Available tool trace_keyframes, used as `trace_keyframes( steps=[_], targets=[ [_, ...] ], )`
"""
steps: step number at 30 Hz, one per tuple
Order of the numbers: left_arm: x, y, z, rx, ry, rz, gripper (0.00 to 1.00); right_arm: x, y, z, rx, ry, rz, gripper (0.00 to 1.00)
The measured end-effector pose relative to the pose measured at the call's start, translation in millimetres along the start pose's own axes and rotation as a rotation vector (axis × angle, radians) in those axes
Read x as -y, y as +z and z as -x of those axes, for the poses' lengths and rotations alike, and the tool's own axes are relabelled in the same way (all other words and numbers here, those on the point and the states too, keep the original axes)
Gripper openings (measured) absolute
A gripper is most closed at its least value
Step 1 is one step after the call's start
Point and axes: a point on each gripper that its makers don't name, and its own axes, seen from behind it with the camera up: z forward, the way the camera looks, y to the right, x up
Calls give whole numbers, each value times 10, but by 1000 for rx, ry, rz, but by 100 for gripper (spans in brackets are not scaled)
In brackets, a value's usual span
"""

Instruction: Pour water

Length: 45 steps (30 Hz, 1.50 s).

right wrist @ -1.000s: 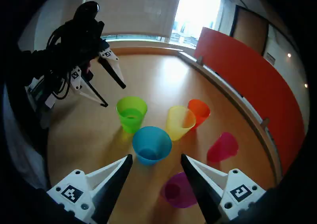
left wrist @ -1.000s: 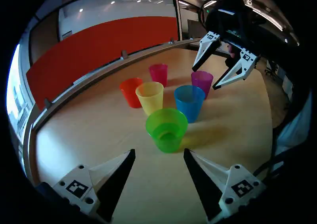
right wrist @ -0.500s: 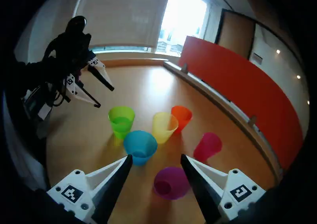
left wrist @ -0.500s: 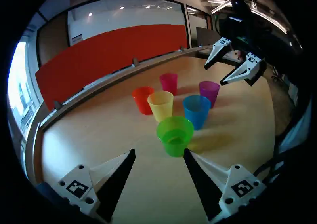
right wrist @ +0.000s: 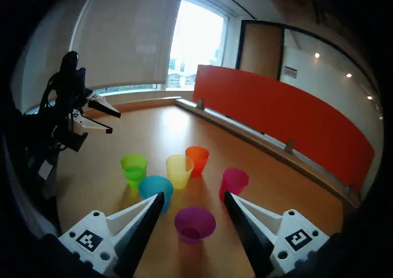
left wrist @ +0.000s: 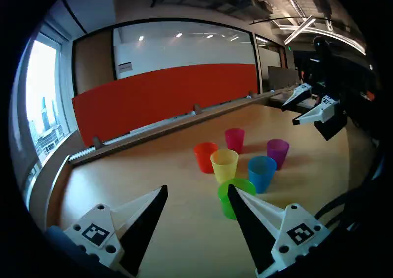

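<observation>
Left gripper view showed six cups clustered on the bench point(left wrist: 123, 180). The green cup point(left wrist: 224, 202) stood nearest, its right side hidden behind a finger of the left hand-held gripper point(left wrist: 196, 188). The blue cup point(left wrist: 262, 173) stood just beyond it to the right and the yellow cup point(left wrist: 224, 164) just beyond it to the left. The orange cup point(left wrist: 205, 156), pink cup point(left wrist: 235, 139) and purple cup point(left wrist: 278, 152) were at the back. All were upright and close together; whether any held water could not be told. The left hand-held gripper hung released above the bench, fingers spread wide. The right hand-held gripper point(left wrist: 289, 116) hovered past the purple cup, well apart from it, also released, fingers parted. Right gripper view had the purple cup nearest, just ahead of that hand-held gripper's spread fingers. A red partition point(left wrist: 167, 98) ran along the bench's far edge, with a window point(left wrist: 42, 101) to its left.
</observation>
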Motion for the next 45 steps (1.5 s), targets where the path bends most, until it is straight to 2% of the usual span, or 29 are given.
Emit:
trace_keyframes(
  steps=[9, 15, 18, 21, 27, 36, 45],
  targets=[
    [136, -173, -288, -120, -44, -103, 90, -258, -247, -158, -123, 92, 122, 94],
    [218, -267, -378, -175, -39, -179, 90, -516, -415, -338, -214, 125, 230, 94],
    [212, -278, -397, -199, -65, -196, 90, -609, -489, -404, -247, 130, 282, 94],
    [219, -290, -417, -223, -104, -205, 90, -670, -533, -408, -268, 132, 318, 94],
    [348, -323, -433, -257, -162, -250, 90, -896, -615, -345, -293, 166, 416, 94],
    [423, -331, -524, -301, -178, -299, 90, -1220, -872, -276, -356, 202, 599, 94],
    [463, -283, -591, -325, -186, -349, 90, -1424, -1161, -213, -393, 212, 766, 95]
  ],
)
